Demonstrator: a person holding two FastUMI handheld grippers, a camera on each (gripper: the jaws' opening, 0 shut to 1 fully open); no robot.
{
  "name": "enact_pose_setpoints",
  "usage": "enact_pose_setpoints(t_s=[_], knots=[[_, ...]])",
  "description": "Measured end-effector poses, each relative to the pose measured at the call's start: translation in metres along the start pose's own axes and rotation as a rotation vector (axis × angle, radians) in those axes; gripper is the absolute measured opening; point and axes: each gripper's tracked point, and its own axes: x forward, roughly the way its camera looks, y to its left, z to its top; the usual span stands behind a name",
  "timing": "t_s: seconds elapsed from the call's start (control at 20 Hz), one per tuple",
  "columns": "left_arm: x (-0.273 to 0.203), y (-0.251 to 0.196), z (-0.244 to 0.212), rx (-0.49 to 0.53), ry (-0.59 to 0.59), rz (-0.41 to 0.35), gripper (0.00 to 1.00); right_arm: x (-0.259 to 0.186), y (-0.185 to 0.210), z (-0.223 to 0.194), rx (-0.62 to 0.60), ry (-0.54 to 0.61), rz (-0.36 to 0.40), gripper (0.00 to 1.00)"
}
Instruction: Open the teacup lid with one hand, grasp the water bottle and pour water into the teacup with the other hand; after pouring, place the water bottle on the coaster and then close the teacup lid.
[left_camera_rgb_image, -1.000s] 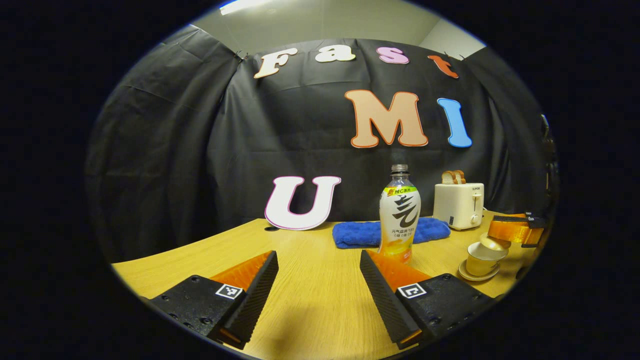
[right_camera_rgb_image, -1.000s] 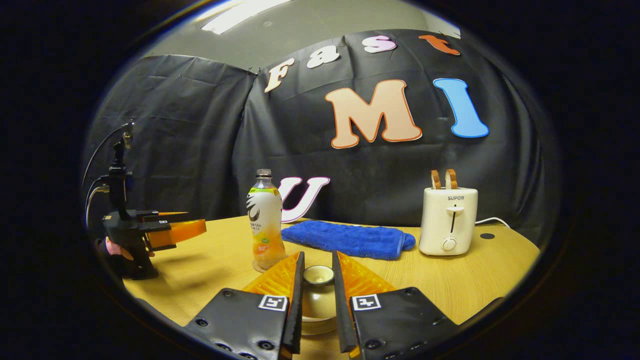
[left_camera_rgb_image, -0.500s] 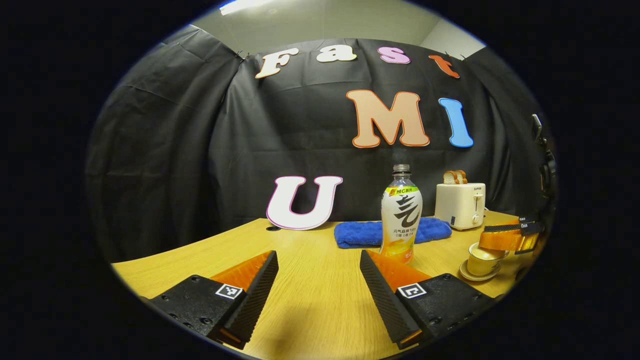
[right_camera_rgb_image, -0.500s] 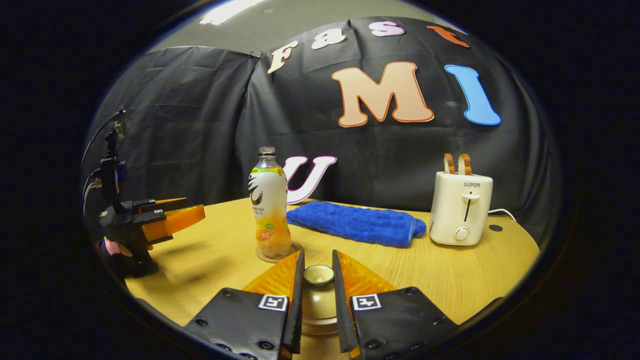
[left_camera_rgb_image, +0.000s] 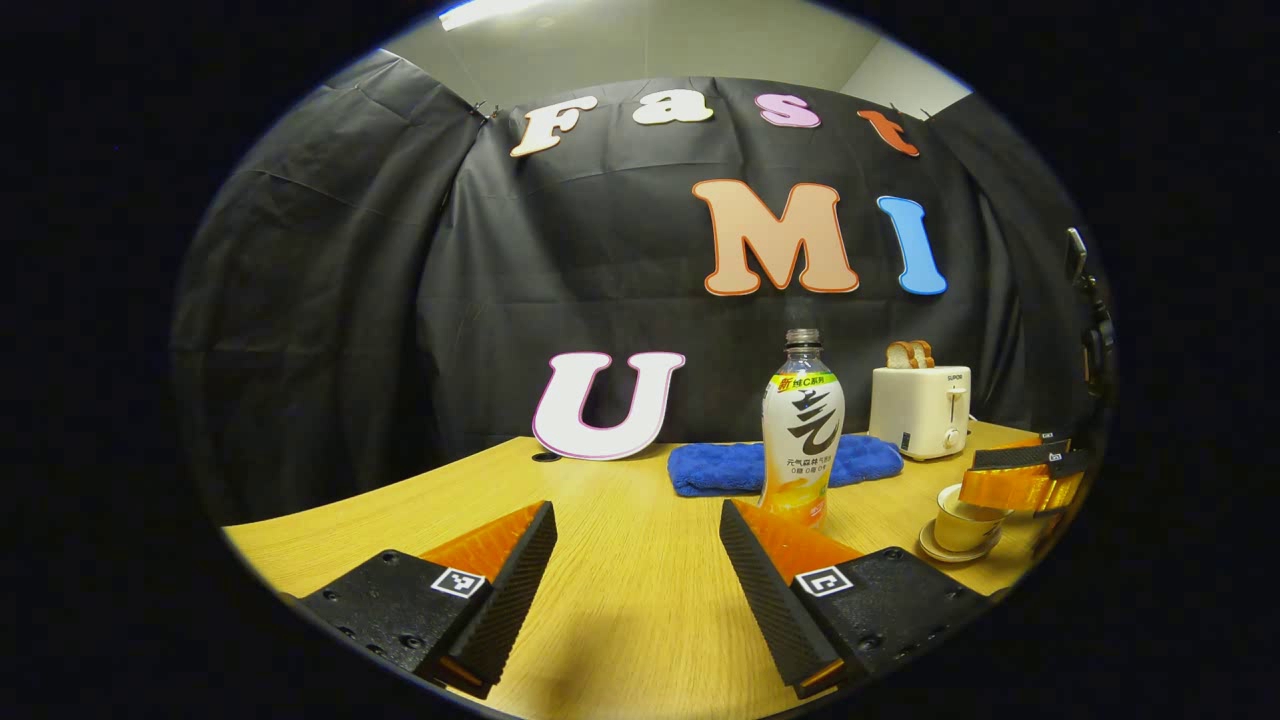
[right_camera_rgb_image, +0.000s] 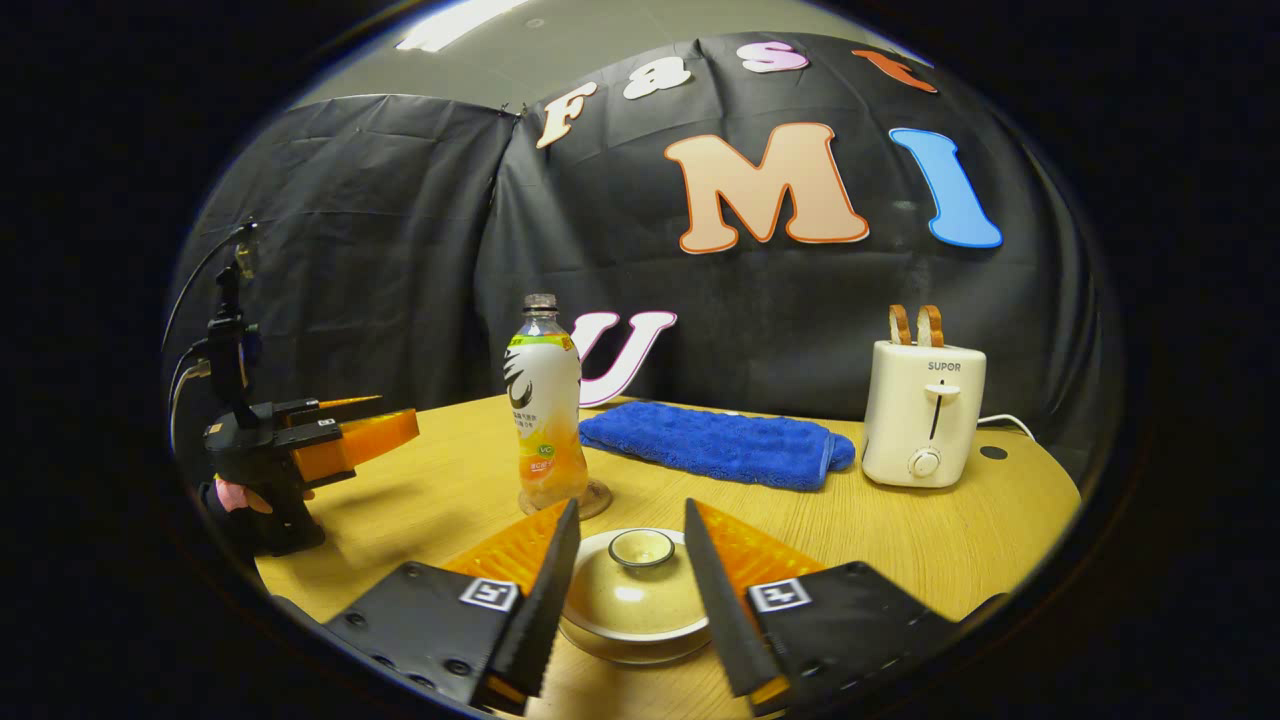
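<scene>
In the right gripper view, a beige teacup lid (right_camera_rgb_image: 632, 598) with a round knob (right_camera_rgb_image: 641, 547) rests on the teacup, hiding the cup's body. My right gripper (right_camera_rgb_image: 630, 508) stands open, one finger on each side of the lid and clear of the knob. The water bottle (right_camera_rgb_image: 545, 400) stands upright on a round coaster (right_camera_rgb_image: 596, 499) just behind the cup to the left. In the left gripper view, my left gripper (left_camera_rgb_image: 635, 512) is open and holds nothing, low over the table. The bottle (left_camera_rgb_image: 803, 430) is ahead on its right, and the teacup (left_camera_rgb_image: 962, 525) sits under the right gripper (left_camera_rgb_image: 1005, 488).
A blue towel (right_camera_rgb_image: 715, 447) lies behind the bottle. A white toaster (right_camera_rgb_image: 923, 410) with bread slices stands at the back right, its cord trailing off. The left gripper (right_camera_rgb_image: 345, 445), held by a hand (right_camera_rgb_image: 240, 497), hovers at the table's left side. The wooden table (right_camera_rgb_image: 930, 545) curves away at right.
My right gripper has opened and let go of the lid knob, after lowering the lid onto the teacup. The left gripper has stayed still and open.
</scene>
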Motion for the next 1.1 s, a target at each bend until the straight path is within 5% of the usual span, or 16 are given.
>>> enact_pose_setpoints(t_s=[0.15,0.55,1.1], knots=[[0.001,0.000,-0.001,0.001,0.000,-0.001,0.96,-0.008,-0.006,0.010,0.009,-0.066,-0.024,0.88],[0.000,0.000,0.000,0.001,0.001,-0.001,0.96,-0.046,-0.018,0.015,0.004,-0.133,-0.094,0.88],[-0.001,0.002,0.000,0.005,0.002,0.011,0.96,-0.108,-0.110,0.013,0.013,-0.145,-0.457,0.95]])
